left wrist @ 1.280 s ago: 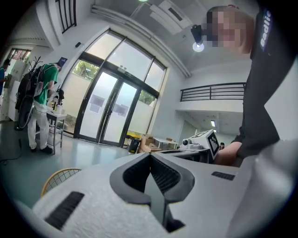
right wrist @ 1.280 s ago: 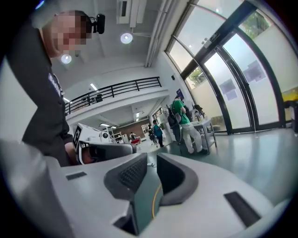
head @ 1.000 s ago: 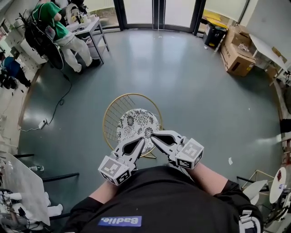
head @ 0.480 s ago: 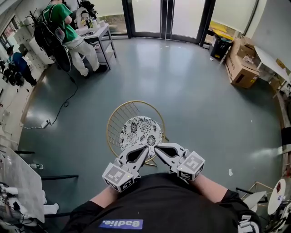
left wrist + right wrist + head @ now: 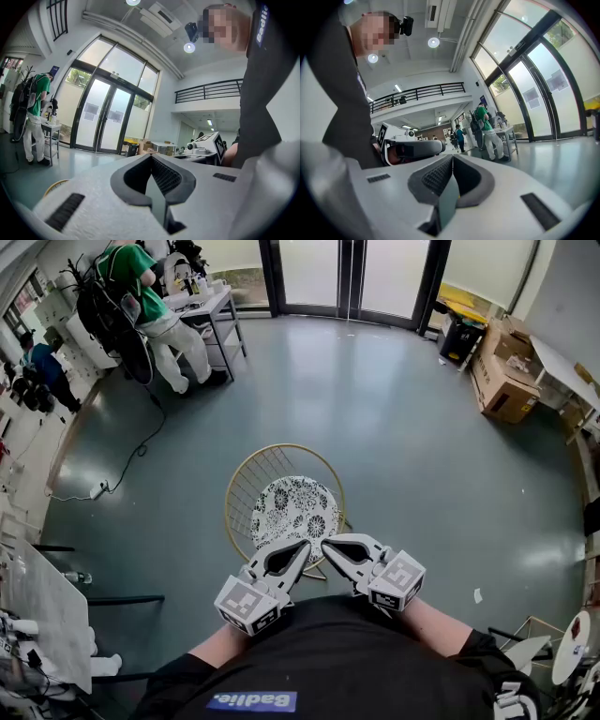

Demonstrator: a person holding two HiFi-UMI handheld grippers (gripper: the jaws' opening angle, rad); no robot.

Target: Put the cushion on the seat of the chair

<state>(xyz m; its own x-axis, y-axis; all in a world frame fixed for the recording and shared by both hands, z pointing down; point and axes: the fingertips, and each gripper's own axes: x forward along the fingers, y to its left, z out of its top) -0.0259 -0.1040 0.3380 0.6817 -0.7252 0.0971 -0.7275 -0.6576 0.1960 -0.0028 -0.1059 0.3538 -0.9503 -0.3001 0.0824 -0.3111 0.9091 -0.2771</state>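
One chair (image 5: 242,491), gold wire frame, is standing on the grey floor (image 5: 394,418) just ahead of the operator. One cushion (image 5: 295,507), round with a black-and-white floral print, is lying flat on its seat. Two grippers are hovering near the operator's torso, tips nearly touching each other over the chair's near edge. The left gripper (image 5: 306,544) is showing its jaws pressed together with nothing between them. The right gripper (image 5: 326,544) is showing the same: pads meeting, empty. Neither is touching the cushion. Two bystanders are standing far left: one in green (image 5: 155,296) by one white table (image 5: 214,304), one in blue (image 5: 42,367).
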